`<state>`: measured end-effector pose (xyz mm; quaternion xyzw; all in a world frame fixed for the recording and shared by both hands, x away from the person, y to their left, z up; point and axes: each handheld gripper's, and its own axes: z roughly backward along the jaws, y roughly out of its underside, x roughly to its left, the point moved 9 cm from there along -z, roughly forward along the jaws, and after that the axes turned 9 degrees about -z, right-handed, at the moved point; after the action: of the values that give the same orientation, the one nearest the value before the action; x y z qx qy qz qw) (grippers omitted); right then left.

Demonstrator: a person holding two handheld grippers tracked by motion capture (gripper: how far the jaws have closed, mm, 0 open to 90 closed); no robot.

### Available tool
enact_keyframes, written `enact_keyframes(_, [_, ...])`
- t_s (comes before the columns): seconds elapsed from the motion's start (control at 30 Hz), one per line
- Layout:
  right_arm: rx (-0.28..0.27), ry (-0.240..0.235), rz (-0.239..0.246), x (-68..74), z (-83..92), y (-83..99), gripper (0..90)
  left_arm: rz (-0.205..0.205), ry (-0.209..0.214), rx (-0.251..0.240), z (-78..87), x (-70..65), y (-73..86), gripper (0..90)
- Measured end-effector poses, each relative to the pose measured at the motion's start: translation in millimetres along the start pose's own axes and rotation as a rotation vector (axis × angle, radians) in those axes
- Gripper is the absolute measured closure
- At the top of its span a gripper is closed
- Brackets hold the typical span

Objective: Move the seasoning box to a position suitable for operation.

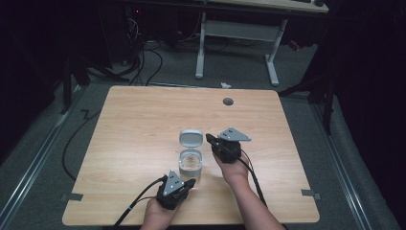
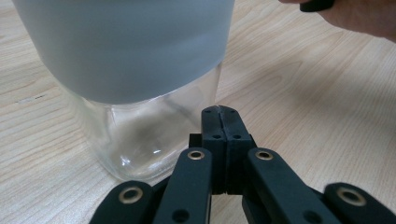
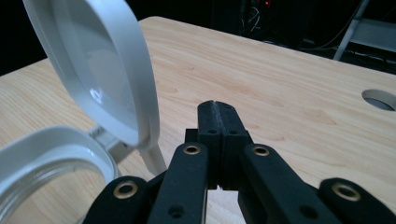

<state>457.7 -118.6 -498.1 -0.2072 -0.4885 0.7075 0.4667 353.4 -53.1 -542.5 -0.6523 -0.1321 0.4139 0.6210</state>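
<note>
Glass jar with grey collar, upright near the middle of the wooden counter, a little toward the near edge. Hinged lid flipped open, standing up at the jar's far side. Clear glass lower body, nothing visible inside. In the right gripper view, lid tilted back on its hinge above the jar's grey rim; clear pane set in the lid's grey frame.

Left gripper just beside the jar at its near side, low on the counter, held by a hand entering from the near edge. Fingers pressed together, gripping nothing. In the left gripper view, closed fingertips right by the glass base of the jar, at its right; touching or not, cannot tell.

Right gripper just right of the lid, grey three-cornered plate on top, held by the other hand. Fingers pressed together, holding nothing, tips beside the lid's edge but apart from it.

Round grommet hole in the counter near its far edge. Black cables trailing from both grippers toward the near edge. Beyond the counter, a dim floor, a white desk frame and loose cables.
</note>
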Motion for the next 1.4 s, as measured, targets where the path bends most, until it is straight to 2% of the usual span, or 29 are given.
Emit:
enact_keyframes(0.23, [-0.009,-0.016,0.004,6.3,-4.3,-9.9,90.0,0.016,-0.012,0.009,-1.5,2.8,-0.1,90.0])
enact_keyframes(0.5, [-0.026,-0.035,0.006,11.5,-1.3,-17.7,90.0,0.028,-0.01,0.015,-2.2,3.3,0.1,90.0])
enact_keyframes(0.77, [-0.031,-0.036,0.035,17.2,4.6,-17.9,90.0,0.02,0.004,0.012,-0.9,1.5,0.1,89.5])
enact_keyframes(1.1, [-0.033,-0.043,0.048,22.0,8.6,-15.4,89.9,0.029,0.006,0.009,-0.4,1.8,-0.7,89.0])
enact_keyframes(1.4, [-0.028,-0.058,0.052,29.1,13.0,-5.0,89.9,0.029,0.007,0.005,0.0,1.7,-1.1,89.0])
